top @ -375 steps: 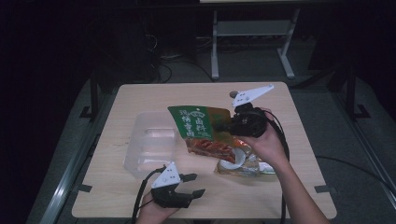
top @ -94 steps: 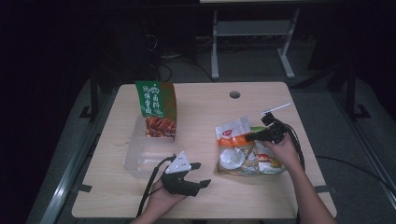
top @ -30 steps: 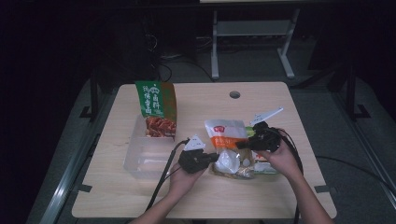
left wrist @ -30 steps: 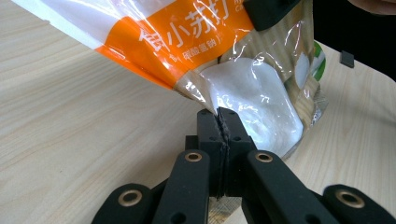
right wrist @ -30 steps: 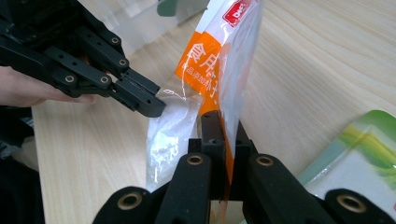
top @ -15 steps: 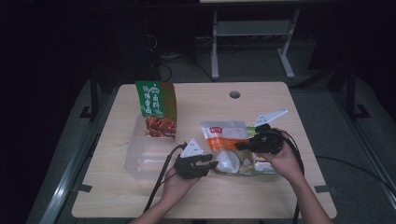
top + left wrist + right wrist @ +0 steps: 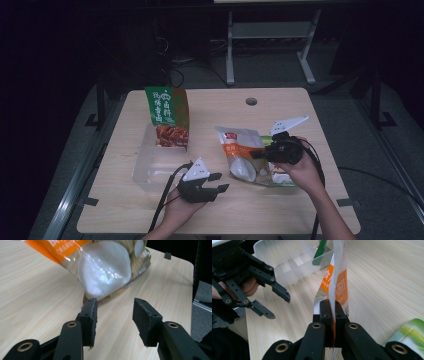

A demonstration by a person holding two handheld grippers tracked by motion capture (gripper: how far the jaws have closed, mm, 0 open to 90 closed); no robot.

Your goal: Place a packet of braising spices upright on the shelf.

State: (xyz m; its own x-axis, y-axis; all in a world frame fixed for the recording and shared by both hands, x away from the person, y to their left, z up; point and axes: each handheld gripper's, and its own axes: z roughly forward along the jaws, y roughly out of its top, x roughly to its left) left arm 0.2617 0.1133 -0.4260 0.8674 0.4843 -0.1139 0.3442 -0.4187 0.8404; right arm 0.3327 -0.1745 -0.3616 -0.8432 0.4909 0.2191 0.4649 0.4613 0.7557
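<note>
We see our right gripper [image 7: 331,315] pinching the edge of a shiny orange and white snack bag [image 7: 240,150], holding it up over the light wooden table [image 7: 300,210]. Our left gripper [image 7: 115,315] sits just beside the bag, its jaws just opened partway with nothing between them.

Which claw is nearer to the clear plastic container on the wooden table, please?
Left. The left claw sits open just off the clear plastic container's near corner; the right claw grips the orange-and-white snack bag farther off.
</note>
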